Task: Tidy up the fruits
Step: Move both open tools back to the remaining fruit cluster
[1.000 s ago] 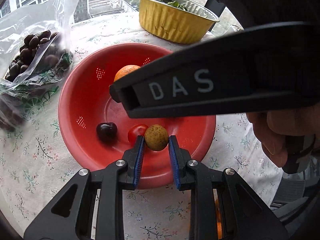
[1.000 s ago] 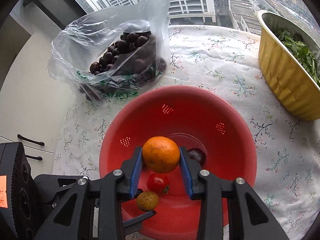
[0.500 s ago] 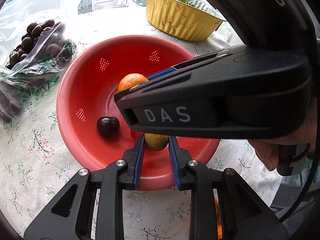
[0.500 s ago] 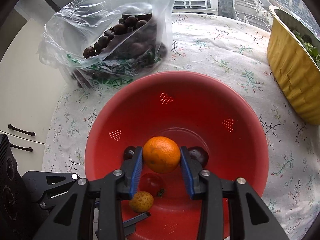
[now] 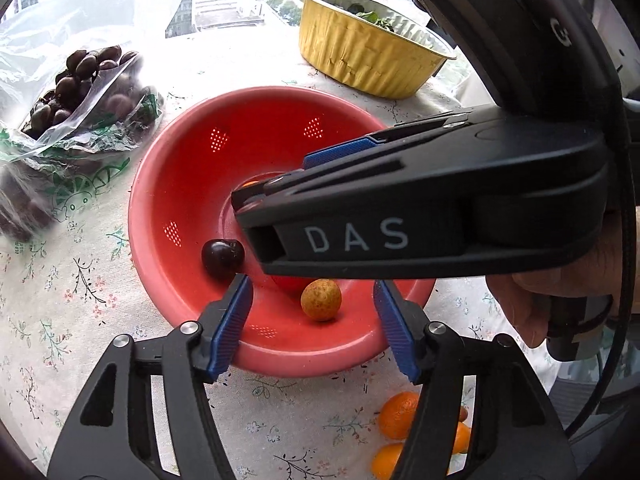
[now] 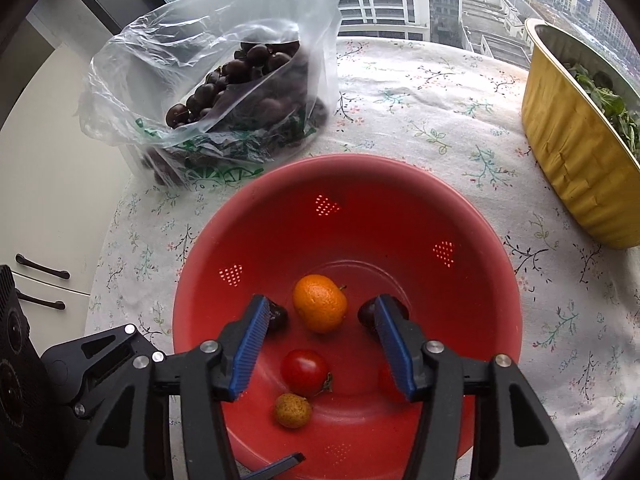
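Note:
A red colander bowl (image 5: 180, 184) (image 6: 400, 200) sits on the flowered cloth. My left gripper (image 5: 313, 330) hangs over its near rim, jaws opening. A small tan fruit (image 5: 321, 299) (image 6: 293, 411) lies loose in the bowl between them, touched by neither pad. My right gripper (image 6: 320, 312) is over the bowl's middle, jaws opening too. The orange (image 6: 320, 303) rests on the bowl's floor between its pads, free of both. A red tomato (image 6: 304, 372) and dark cherries (image 5: 223, 254) (image 6: 277, 317) also lie in the bowl. The right gripper's black body hides most of the bowl in the left wrist view.
A clear plastic bag of dark cherries (image 6: 240, 80) (image 5: 80, 92) stands behind the bowl on the left. A gold foil tray of greens (image 6: 576, 152) (image 5: 368, 60) is at the back right. Several small oranges (image 5: 400, 416) lie on the cloth near me. A hand (image 5: 520, 304) holds the right gripper.
Both grippers have opened. The tan fruit left the left gripper's pads and lies in the bowl. The orange dropped from the right gripper's pads to the bowl's floor.

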### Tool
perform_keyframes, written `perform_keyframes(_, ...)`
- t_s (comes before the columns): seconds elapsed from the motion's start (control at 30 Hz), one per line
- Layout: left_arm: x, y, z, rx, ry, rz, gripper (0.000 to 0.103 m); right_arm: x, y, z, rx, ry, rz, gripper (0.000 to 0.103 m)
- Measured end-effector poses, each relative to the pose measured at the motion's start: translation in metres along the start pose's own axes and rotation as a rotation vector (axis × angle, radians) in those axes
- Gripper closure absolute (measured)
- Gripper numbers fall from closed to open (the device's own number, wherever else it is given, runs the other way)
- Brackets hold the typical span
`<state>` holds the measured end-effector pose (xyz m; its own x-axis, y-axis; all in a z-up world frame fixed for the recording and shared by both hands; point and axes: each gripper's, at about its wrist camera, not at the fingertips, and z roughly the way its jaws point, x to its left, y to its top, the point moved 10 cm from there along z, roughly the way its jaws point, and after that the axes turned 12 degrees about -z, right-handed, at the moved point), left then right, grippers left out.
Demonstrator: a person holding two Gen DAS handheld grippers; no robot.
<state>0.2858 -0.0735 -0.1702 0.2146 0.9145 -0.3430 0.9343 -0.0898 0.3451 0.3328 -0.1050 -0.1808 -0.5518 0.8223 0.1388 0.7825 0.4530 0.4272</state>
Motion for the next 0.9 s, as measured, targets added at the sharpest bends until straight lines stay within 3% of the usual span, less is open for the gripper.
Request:
perform_keyframes(0.13, 0.0, 0.002, -0.011, -0.019, 0.005, -0.006, 0.031, -0.003, 0.001, -0.017, -0.035, -0.008, 0.01, 0.045)
perform_keyframes(0.27, 0.0, -0.001, -0.034, -0.055, 0.006, -0.021, 0.01, -0.008, -0.006, -0.043, -0.079, -0.006, 0.061, 0.043)
perform_keyframes(0.4, 0.01, -0.017, -0.055, -0.064, 0.02, -0.036, 0.006, -0.015, -0.027, -0.071, -0.118, -0.01, 0.121, 0.038)
perform_keyframes(0.57, 0.022, -0.07, -0.081, -0.05, 0.037, -0.031, 0.001, -0.01, -0.083, -0.096, -0.119, -0.025, 0.165, 0.035)
perform_keyframes(0.77, 0.026, -0.138, -0.083, 0.017, 0.034, -0.027, 0.001, 0.014, -0.171, -0.1, -0.054, -0.03, 0.205, 0.035)
perform_keyframes(0.9, 0.011, -0.181, -0.079, 0.074, 0.005, 0.027, 0.001, 0.035, -0.221, -0.092, -0.007, -0.028, 0.222, 0.035)
